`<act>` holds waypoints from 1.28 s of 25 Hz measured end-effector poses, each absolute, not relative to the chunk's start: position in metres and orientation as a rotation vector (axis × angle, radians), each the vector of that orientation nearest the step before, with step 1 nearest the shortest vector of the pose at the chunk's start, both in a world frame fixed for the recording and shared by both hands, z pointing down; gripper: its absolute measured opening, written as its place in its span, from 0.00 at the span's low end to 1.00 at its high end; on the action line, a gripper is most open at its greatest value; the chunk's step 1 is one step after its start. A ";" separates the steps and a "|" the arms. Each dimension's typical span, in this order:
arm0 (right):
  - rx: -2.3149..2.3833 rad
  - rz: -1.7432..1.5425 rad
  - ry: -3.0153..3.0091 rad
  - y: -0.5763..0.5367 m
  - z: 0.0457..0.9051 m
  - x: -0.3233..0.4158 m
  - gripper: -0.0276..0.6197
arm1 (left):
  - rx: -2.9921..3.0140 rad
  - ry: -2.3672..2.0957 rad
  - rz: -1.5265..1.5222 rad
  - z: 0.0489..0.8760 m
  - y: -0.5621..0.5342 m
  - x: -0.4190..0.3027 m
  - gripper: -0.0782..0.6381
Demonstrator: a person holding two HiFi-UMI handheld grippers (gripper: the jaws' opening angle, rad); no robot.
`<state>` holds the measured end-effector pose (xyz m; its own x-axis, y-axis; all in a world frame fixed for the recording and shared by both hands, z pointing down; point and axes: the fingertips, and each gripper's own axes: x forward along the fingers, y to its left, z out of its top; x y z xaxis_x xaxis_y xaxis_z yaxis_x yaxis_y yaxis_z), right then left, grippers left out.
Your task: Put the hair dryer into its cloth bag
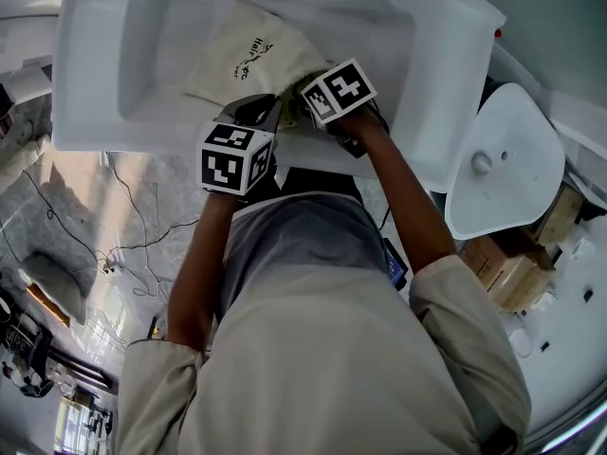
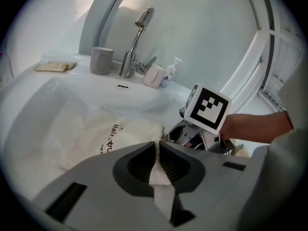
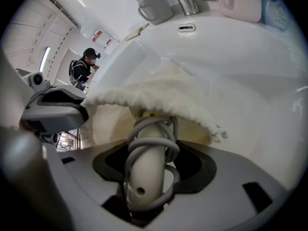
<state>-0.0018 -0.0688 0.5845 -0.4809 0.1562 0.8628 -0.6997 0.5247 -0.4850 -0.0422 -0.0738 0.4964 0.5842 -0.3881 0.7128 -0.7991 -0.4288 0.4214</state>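
A cream cloth bag (image 1: 248, 60) with dark print lies in the white sink basin (image 1: 142, 55). My left gripper (image 2: 158, 146) is shut on a fold of the bag's rim (image 2: 161, 179), holding its mouth up. My right gripper (image 3: 149, 150) is shut on the handle of the cream hair dryer (image 3: 144, 172), which has a grey cord coiled round it. The dryer's head is hidden under the bag's gathered edge (image 3: 154, 97). In the head view both marker cubes (image 1: 235, 156) (image 1: 339, 91) sit close together at the basin's near rim.
A chrome tap (image 2: 137, 42), a grey cup (image 2: 102, 60), a pink cup (image 2: 154, 76), a small pump bottle (image 2: 171, 71) and a flat packet (image 2: 55, 66) line the sink's back. A white toilet lid (image 1: 498, 159) and cardboard boxes (image 1: 512, 268) stand to the right. A person (image 3: 83, 67) stands far off.
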 end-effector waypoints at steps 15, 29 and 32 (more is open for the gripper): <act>0.437 1.106 -1.829 -0.076 0.585 -0.023 0.43 | 2.048 -0.936 0.657 0.492 -0.077 -0.042 0.16; 0.442 1.118 -1.894 -0.086 0.589 -0.046 0.43 | 2.063 -0.930 0.659 0.490 -0.079 -0.045 0.16; 0.445 1.102 -1.906 -0.087 0.592 -0.051 0.43 | 2.074 -0.929 0.675 0.490 -0.076 -0.045 0.16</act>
